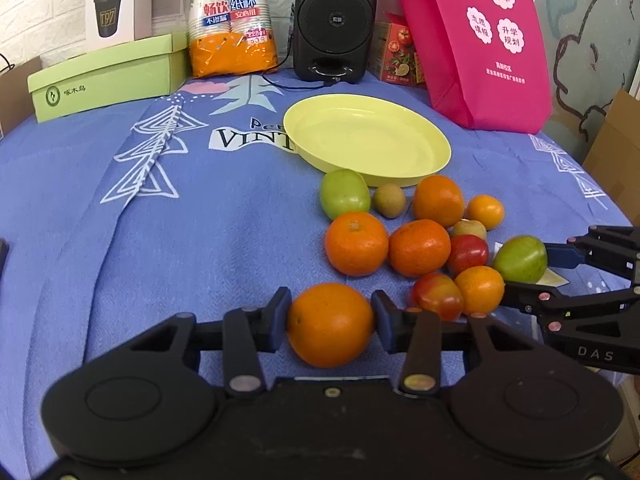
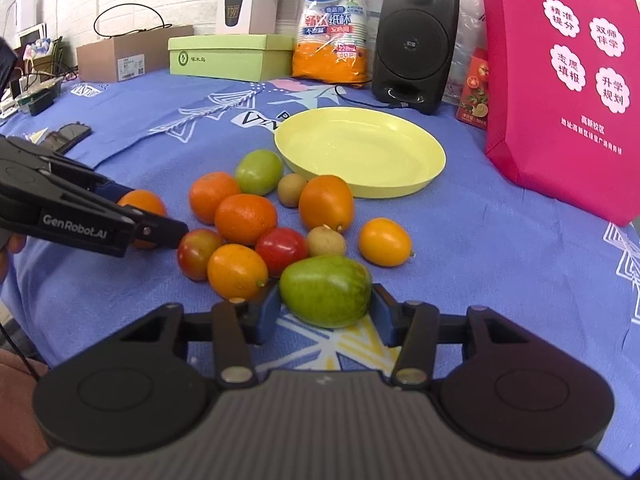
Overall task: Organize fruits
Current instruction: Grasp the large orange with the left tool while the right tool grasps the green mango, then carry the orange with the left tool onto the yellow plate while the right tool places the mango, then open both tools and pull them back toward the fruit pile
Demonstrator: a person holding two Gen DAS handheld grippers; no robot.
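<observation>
A blue printed cloth (image 1: 120, 240) covers the tabletop, with a pink tote bag (image 2: 560, 92) and a black speaker (image 1: 335, 20) standing at the back. A pale yellow plate (image 1: 368, 136) lies near the middle, holding nothing. Just in front of it sits a loose cluster of fruits (image 2: 276, 216): oranges, green ones, red ones and small brown ones, many touching. The left hand-held gripper (image 1: 330, 322) grips an orange (image 1: 330, 324) at the near left edge of the cluster, pads pressed to both sides. The right hand-held gripper (image 2: 325, 308) clamps a green fruit (image 2: 325, 291) at the cluster's near right edge.
</observation>
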